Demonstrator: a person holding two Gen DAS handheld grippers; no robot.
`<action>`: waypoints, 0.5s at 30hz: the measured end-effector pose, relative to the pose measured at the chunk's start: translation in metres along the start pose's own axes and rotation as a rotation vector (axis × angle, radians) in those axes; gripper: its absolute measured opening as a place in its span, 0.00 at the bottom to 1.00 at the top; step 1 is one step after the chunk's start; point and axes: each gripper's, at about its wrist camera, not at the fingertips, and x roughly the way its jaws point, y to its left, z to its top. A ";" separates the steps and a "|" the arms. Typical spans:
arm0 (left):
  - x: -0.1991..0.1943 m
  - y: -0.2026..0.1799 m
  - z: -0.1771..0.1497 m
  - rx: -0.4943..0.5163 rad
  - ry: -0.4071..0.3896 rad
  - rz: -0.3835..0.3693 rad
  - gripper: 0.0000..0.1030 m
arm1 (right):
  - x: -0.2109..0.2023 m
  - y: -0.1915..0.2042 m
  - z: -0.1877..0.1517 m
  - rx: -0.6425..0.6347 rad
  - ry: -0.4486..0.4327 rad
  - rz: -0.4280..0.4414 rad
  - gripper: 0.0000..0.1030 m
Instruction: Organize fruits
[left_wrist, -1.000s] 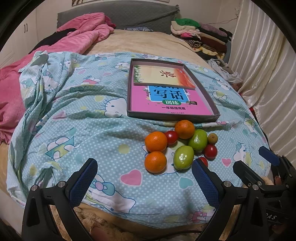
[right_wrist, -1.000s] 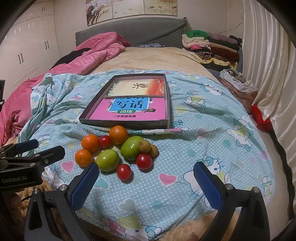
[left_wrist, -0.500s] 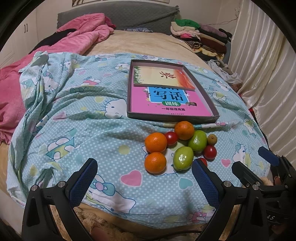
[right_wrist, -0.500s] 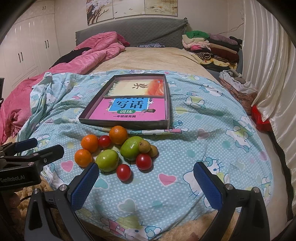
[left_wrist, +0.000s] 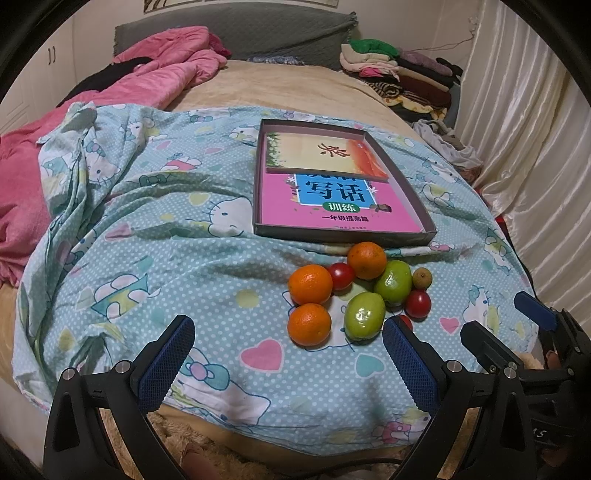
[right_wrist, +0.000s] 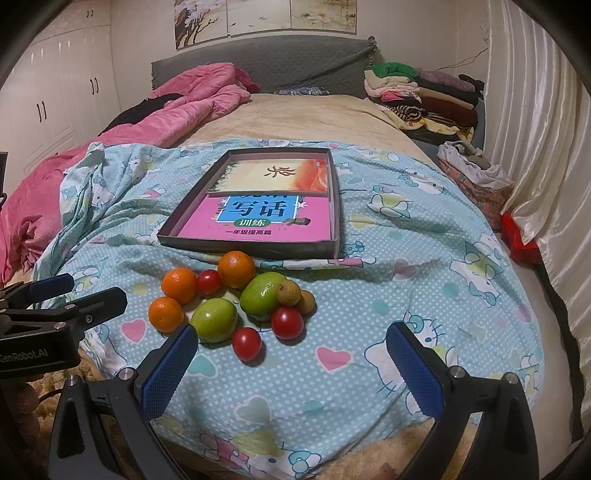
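Observation:
A cluster of fruit lies on the blue patterned sheet: three oranges (left_wrist: 309, 283), two green fruits (left_wrist: 364, 320), red cherry tomatoes (right_wrist: 287, 322) and small brown longans (right_wrist: 288, 292). Just behind it sits a shallow grey box (left_wrist: 428, 236) holding two books. My left gripper (left_wrist: 290, 360) is open and empty, just short of the fruit. My right gripper (right_wrist: 291, 369) is open and empty, near the front of the cluster, and shows in the left wrist view (left_wrist: 509, 332) at the right. The left gripper shows in the right wrist view (right_wrist: 66, 295) at the left.
A pink duvet (right_wrist: 177, 110) is bunched at the back left of the bed. Folded clothes (right_wrist: 424, 92) are stacked at the back right. A curtain (right_wrist: 546, 147) hangs along the right side. The bed's front edge is just under both grippers.
Both grippers have drifted slightly, so the fruit sits a little lower in the views. Nothing was taken hold of or moved.

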 end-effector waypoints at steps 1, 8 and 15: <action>0.000 0.000 0.000 -0.001 0.000 -0.001 0.98 | 0.000 0.000 0.000 -0.001 0.000 0.000 1.00; 0.000 -0.001 -0.001 0.000 0.002 -0.001 0.98 | 0.001 0.001 0.000 -0.004 0.000 -0.001 1.00; 0.006 0.004 -0.002 -0.008 0.013 0.005 0.98 | 0.002 0.001 0.000 -0.005 0.003 -0.001 1.00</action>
